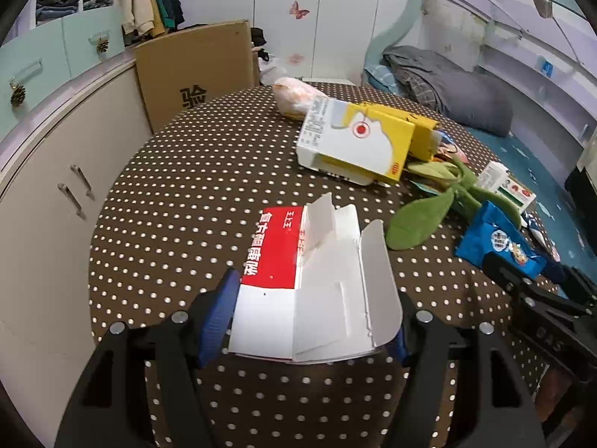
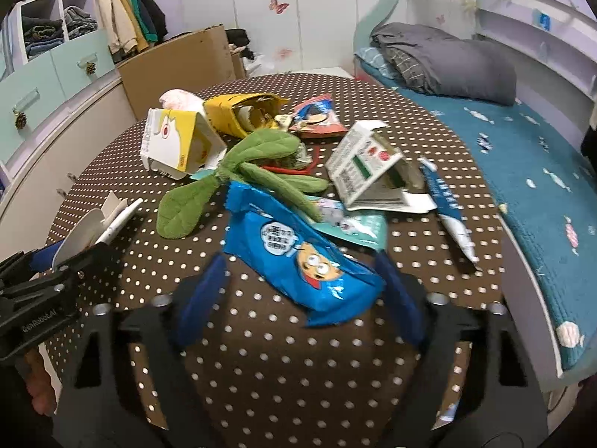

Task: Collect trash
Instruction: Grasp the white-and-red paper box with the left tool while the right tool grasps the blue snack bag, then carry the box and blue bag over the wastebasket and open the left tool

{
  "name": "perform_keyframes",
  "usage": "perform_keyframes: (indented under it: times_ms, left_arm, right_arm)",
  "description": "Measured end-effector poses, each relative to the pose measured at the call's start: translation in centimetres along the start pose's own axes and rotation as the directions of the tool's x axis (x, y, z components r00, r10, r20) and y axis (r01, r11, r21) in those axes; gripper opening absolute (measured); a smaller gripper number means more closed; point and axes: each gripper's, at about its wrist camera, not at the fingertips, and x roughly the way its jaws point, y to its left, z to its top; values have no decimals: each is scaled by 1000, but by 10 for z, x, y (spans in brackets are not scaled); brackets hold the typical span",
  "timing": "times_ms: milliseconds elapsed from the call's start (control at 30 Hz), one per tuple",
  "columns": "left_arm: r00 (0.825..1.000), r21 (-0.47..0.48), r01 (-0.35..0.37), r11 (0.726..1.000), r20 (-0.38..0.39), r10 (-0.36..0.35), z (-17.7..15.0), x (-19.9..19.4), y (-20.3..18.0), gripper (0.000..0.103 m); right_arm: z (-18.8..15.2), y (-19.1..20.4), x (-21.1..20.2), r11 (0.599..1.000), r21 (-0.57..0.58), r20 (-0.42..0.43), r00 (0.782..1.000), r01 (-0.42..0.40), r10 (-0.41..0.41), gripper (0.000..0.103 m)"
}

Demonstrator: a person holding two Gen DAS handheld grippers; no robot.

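Your left tool (image 1: 311, 317) has its blue pads against both sides of the flattened red-and-white carton (image 1: 309, 283), jaws fairly wide and closed on it, its torn white flaps standing up beyond the pads. Your right tool (image 2: 302, 291) sits about half open with the near end of the blue wrapper (image 2: 294, 250) between its fingers; the picture is smeared there, so you cannot tell whether the pads press on it. Take the green plush leaf (image 2: 231, 179) as your landmark on the dotted desk (image 2: 261, 373): the wrapper lies just on the near side of it, partly over one of its stems, and the carton is to its left. Behind the leaf to the left lies the yellow-and-white box (image 2: 175, 142), open end toward you, with a yellow bag (image 2: 238, 115) just beyond. Right of the leaf you have a white-and-green box (image 2: 365, 164), burst open, and a narrow blue-and-white sachet (image 2: 447, 209) near the desk's right edge. Farther back lie a red snack packet (image 2: 317, 119) and a pinkish bag (image 2: 179, 99).
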Motion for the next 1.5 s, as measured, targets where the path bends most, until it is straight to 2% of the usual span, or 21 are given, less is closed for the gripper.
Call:
perform_keyframes:
  times_ms: [33, 200, 567, 900, 1167, 1500]
  left_arm:
    - [1000, -1, -2, 1000, 2, 2, 1, -1, 1, 67]
    - [1000, 7, 10, 1000, 11, -10, 3, -4, -4, 67]
    - [995, 94, 76, 993, 52, -81, -3, -29, -47, 67]
    - [984, 183, 151, 971, 66, -165, -15, -47, -100, 67]
    - [969, 257, 221, 941, 53, -242, -28, -58, -145, 67]
    - [952, 377, 282, 883, 6, -306, -49, -68, -206, 67]
  right_arm:
    - [0, -1, 2, 1000, 14, -14, 1000, -19, 19, 43]
    - [-1, -9, -12, 996, 51, -2, 997, -73, 74, 22]
    - [-19, -34, -48, 991, 123, 31, 999, -49, 45, 21]
    - [-40, -71, -80, 974, 225, 57, 998, 5, -18, 21]
    - [-57, -105, -97, 949, 311, 59, 996, 51, -72, 21]
    - [-82, -143, -116, 910, 395, 53, 986, 124, -157, 21]
